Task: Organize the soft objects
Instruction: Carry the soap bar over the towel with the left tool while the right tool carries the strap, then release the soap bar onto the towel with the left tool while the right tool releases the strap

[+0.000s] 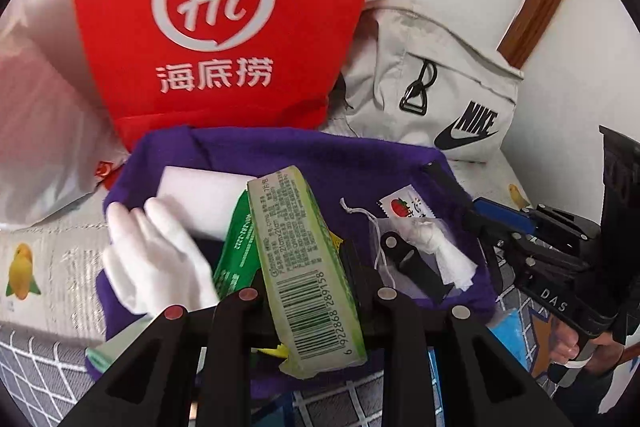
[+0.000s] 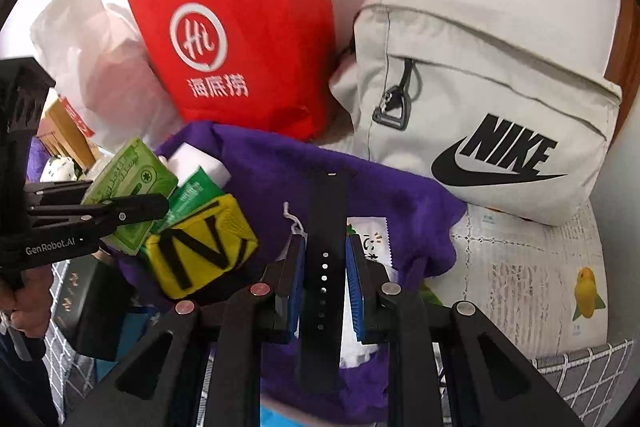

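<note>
A purple cloth (image 1: 304, 163) (image 2: 384, 199) lies spread on the bed with soft items on it. My left gripper (image 1: 316, 291) is shut on a light green tissue pack (image 1: 304, 267), held over the cloth; it also shows in the right wrist view (image 2: 128, 183). A white glove (image 1: 156, 259), a white sponge block (image 1: 200, 199), a darker green pack (image 1: 236, 251) and a yellow cloth cube (image 2: 200, 247) lie beside it. My right gripper (image 2: 324, 267) is shut on a black watch strap (image 2: 326, 227). A small mesh pouch (image 1: 424, 247) lies on the cloth.
A red paper bag (image 1: 224, 19) (image 2: 244, 47) and a grey Nike backpack (image 1: 440, 83) (image 2: 480, 115) stand against the wall behind the cloth. A clear plastic bag (image 1: 36, 115) is at the left. A patterned bed cover (image 2: 540, 267) lies at the right.
</note>
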Available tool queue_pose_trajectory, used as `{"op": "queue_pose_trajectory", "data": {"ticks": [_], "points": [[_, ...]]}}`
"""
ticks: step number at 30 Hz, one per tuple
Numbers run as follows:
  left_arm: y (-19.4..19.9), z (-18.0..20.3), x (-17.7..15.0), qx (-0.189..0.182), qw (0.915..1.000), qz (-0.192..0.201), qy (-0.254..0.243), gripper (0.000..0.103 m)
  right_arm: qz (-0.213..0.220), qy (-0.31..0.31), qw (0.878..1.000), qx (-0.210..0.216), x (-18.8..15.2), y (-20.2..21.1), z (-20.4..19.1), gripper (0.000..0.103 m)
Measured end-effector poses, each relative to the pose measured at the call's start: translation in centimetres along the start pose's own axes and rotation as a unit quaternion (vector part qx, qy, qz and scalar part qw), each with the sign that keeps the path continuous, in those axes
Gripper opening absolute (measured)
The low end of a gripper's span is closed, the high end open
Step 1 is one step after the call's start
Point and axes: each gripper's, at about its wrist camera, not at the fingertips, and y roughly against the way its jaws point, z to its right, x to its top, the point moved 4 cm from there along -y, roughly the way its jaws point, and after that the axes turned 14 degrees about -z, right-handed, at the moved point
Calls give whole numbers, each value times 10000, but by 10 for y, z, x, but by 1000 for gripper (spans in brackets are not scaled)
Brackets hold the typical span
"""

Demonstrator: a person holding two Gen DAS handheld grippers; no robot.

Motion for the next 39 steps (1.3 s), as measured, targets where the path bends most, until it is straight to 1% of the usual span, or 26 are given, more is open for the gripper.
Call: {"op": "queue_pose_trajectory", "data": {"ticks": [5,12,20,22,23,24,25,26,27,30,32,34,39], "points": [[-17,1,6,-4,9998,-181,-62,22,-207,-109,9997,27,-3,-20,8,21],[-35,1,8,43,9992,-398,-89,22,-473,-197,9987,0,-2,-39,18,21],[-47,0,8,138,9985,-531,-64,22,-673,-191,9975,91,-6,-43,19,22],[-47,-1,7,152,9983,-567,-56,25,-684,-221,9974,97,-6,-42,20,22],[-47,-1,7,157,9982,-572,-51,30,-689,-242,9973,111,-6,-42,20,23],[-46,-2,7,214,9981,-573,-44,38,-692,-260,9972,106,-6,-41,21,25],[-45,-3,6,339,9978,-577,-43,43,-685,-267,9973,84,-7,-40,21,29],[-44,-4,6,469,9973,-567,-42,52,-666,-261,9974,54,-8,-38,21,30],[-41,-4,6,543,9972,-513,-54,53,-648,-248,9976,35,-8,-35,20,31],[-31,-6,4,459,9981,-422,-25,56,-594,-220,9980,18,-9,-28,16,32],[-24,-8,2,513,9980,-378,-17,58,-547,-221,9983,-3,-9,-22,15,39],[-17,-8,-2,568,9978,-343,-34,59,-479,-229,9986,-29,-10,-14,14,42],[3,-9,-17,591,9979,-263,21,61,-332,-214,9992,-82,-15,6,6,44]]}}
